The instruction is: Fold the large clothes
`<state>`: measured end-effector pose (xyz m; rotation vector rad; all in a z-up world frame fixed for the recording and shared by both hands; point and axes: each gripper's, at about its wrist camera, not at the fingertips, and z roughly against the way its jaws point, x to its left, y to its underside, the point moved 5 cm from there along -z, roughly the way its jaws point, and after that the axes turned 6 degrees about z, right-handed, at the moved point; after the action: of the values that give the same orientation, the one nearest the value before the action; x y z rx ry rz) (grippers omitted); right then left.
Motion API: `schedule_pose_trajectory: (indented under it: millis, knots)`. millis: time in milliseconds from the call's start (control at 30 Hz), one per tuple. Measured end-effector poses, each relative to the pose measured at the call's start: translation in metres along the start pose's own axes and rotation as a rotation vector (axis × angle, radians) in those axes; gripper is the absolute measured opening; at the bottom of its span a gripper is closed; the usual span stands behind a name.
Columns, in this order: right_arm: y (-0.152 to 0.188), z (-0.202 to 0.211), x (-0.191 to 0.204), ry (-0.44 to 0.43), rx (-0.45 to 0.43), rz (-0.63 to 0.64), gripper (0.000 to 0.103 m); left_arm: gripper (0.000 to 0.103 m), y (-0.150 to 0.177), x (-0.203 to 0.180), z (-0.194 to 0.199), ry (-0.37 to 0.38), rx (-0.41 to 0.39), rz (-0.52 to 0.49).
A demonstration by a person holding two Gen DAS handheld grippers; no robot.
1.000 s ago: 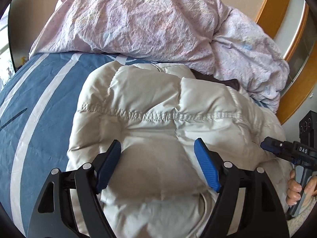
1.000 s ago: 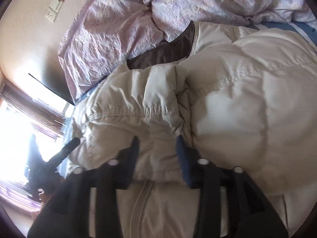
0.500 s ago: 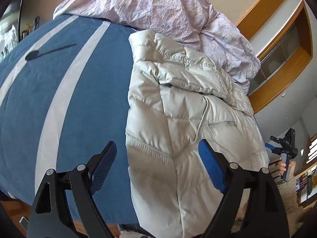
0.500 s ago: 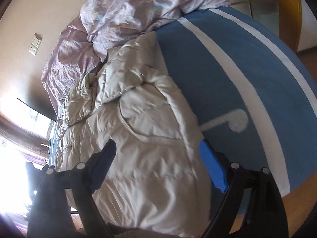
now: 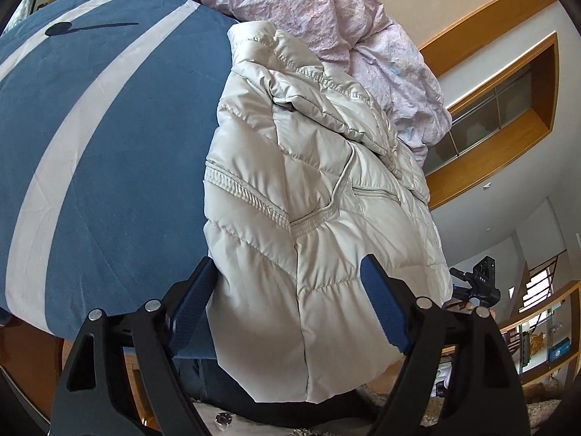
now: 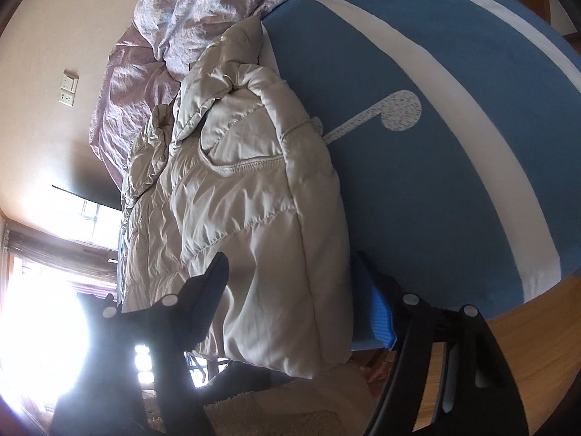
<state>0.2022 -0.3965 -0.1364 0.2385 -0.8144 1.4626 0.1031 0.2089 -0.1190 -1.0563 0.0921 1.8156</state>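
At the foot edge of the bed (image 5: pixel 109 152): a padded cream jacket (image 5: pixel 308 218), partly folded, its hem overhanging the mattress.

Left claw (image 5: pixel 290 301) and right claw (image 6: pixel 290 298) each straddle a lower corner of the jacket (image 6: pixel 254 218); both are closing from a wide spread, fabric between the pads but not yet pinched. Risks, as judged: the slick, puffy shell may squirt out of a shallow bite, so only the top layer is caught and the fold opens; the overhanging hem could drag the jacket off the bed; uneven lifts would skew the fold toward the crumpled lilac duvet (image 5: pixel 345 18).
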Motion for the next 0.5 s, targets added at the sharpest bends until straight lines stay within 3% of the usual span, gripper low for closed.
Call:
schedule_pose_trajectory:
  millis: [167, 233, 367, 500]
  knots:
    - [0.005, -0.004, 0.007, -0.006, 0.018, 0.032, 0.067, 0.076, 0.006, 0.005, 0.002, 0.035, -0.009, 0.037]
    - [0.006, -0.004, 0.01, 0.003, 0.024, 0.05, 0.066, 0.064, 0.007, 0.008, 0.005, -0.028, -0.018, 0.033]
    - [0.007, -0.006, 0.015, 0.023, 0.032, 0.078, 0.067, 0.063, 0.008, 0.014, 0.011, -0.038, -0.016, 0.048]
    - [0.01, -0.012, 0.025, 0.036, 0.052, 0.121, 0.067, 0.063, 0.016, 0.005, 0.01, -0.101, 0.002, -0.019]
